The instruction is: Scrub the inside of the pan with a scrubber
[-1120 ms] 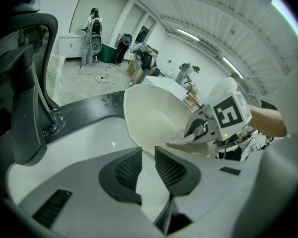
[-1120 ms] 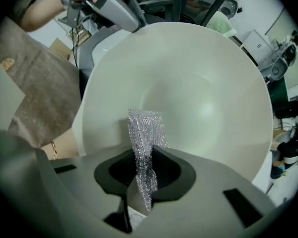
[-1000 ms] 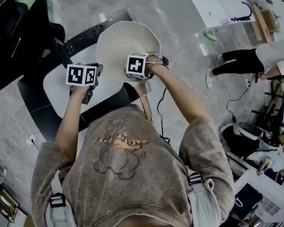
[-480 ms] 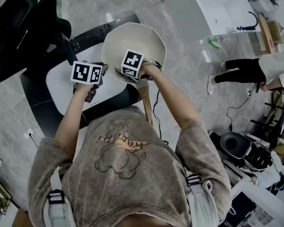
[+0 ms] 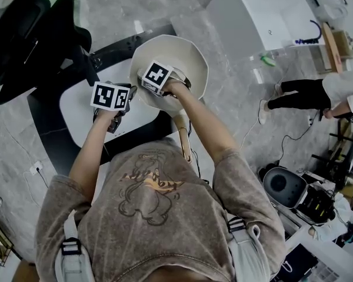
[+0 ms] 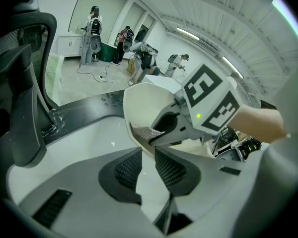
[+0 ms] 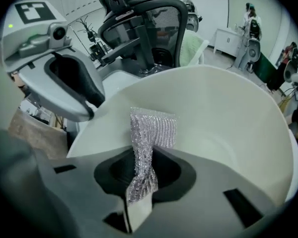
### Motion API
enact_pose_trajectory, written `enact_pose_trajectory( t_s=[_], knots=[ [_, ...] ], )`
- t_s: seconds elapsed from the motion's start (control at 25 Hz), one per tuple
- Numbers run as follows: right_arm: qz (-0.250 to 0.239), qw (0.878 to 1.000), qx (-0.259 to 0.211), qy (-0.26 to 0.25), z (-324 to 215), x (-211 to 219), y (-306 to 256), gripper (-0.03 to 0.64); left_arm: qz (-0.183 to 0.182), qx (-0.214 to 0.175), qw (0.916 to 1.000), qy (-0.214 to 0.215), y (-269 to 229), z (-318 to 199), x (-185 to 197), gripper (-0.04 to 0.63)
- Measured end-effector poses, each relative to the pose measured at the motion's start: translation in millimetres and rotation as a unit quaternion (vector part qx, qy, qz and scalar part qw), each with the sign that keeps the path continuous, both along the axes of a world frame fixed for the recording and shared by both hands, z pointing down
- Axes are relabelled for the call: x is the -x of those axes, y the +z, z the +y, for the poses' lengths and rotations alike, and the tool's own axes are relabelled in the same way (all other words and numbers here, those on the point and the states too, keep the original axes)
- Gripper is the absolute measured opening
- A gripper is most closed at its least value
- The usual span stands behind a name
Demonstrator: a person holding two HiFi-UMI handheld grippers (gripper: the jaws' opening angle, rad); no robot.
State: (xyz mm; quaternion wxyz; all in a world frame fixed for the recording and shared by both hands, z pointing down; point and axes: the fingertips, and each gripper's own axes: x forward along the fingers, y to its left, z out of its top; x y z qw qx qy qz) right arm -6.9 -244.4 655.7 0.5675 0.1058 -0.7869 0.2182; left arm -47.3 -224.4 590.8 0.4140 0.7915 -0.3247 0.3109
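Note:
A cream pan (image 5: 182, 54) rests on the white table, its wooden handle (image 5: 184, 140) pointing back at the person. My left gripper (image 6: 148, 165) is shut on the pan's rim (image 6: 139, 108) at the near left side; the thin white wall runs between its black pads. My right gripper (image 7: 141, 170) is shut on a silver mesh scrubber (image 7: 150, 133), which reaches into the pan's pale inside (image 7: 223, 133) close to the left wall. In the head view the right gripper's marker cube (image 5: 156, 77) hangs over the pan's left part, next to the left gripper's cube (image 5: 112, 97).
The white table (image 5: 76, 119) has a black curved border. A black office chair (image 5: 29, 40) stands at the far left. A white cabinet (image 5: 259, 10) is beyond the pan on the right, and a person (image 5: 317, 87) stands on the grey floor at the right.
My right gripper has moved left across the pan with the scrubber, towards the rim that the left gripper holds, and has rolled a little. The left gripper has stayed put.

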Motion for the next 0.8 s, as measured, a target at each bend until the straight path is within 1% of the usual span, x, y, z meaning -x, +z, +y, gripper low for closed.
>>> enact_pose_trajectory(
  t_s=[0.16, 0.32, 0.48, 0.6, 0.72, 0.8],
  knots=[
    [0.025, 0.997, -0.072, 0.001, -32.5, -9.6, 11.7, 0.089, 0.001, 0.001, 1.0000, 0.000, 1.0, 0.1, 0.1, 0.091],
    [0.060, 0.992, -0.104, 0.023, -57.4, -36.9, 16.1, 0.089, 0.004, 0.002, 1.0000, 0.000, 1.8, 0.2, 0.0, 0.091],
    [0.079, 0.988, -0.132, 0.014, -72.0, -61.8, 20.0, 0.089, 0.004, 0.003, 1.0000, -0.002, 1.9, 0.5, 0.2, 0.091],
    [0.086, 0.986, -0.137, 0.029, -73.0, -82.8, 20.0, 0.089, 0.004, 0.001, 1.0000, -0.003, 0.8, 0.1, 0.2, 0.091],
    [0.102, 0.987, -0.118, 0.048, -66.1, -101.3, 19.7, 0.089, 0.005, 0.000, 1.0000, -0.003, 1.0, -0.5, 0.7, 0.092],
    [0.119, 0.987, -0.103, 0.043, -57.2, -110.6, 19.5, 0.089, 0.006, 0.001, 1.0000, -0.004, 1.4, -0.4, 0.5, 0.091]
  ],
)
